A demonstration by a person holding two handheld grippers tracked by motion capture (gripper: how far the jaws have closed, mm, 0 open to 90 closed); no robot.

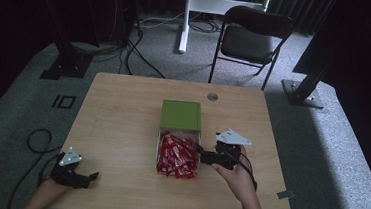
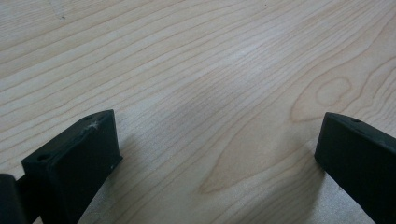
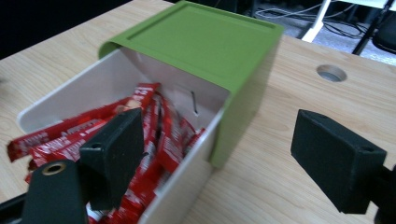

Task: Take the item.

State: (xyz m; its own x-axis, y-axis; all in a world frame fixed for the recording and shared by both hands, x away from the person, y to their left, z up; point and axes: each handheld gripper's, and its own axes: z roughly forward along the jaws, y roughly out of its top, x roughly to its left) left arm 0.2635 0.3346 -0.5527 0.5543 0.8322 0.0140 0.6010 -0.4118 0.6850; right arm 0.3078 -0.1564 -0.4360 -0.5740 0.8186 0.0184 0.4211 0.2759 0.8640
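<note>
A green box [image 1: 181,115] stands mid-table, and its white drawer [image 1: 160,138] is pulled out toward me, heaped with red sachets [image 1: 177,156]. My right gripper [image 1: 201,154] is open at the drawer's right side. In the right gripper view it [image 3: 219,144] straddles the drawer's right wall, with one jaw over the red sachets [image 3: 159,135] and the other over bare table beside the green box [image 3: 201,42]. My left gripper [image 1: 91,176] rests at the table's near left corner. Its jaws [image 2: 215,135] are open with only wood grain between them.
A round cable hole [image 1: 212,96] sits in the table behind the box. A black folding chair [image 1: 251,37] and a white stand [image 1: 185,19] are on the carpet beyond. Cables [image 1: 37,140] trail on the floor at left.
</note>
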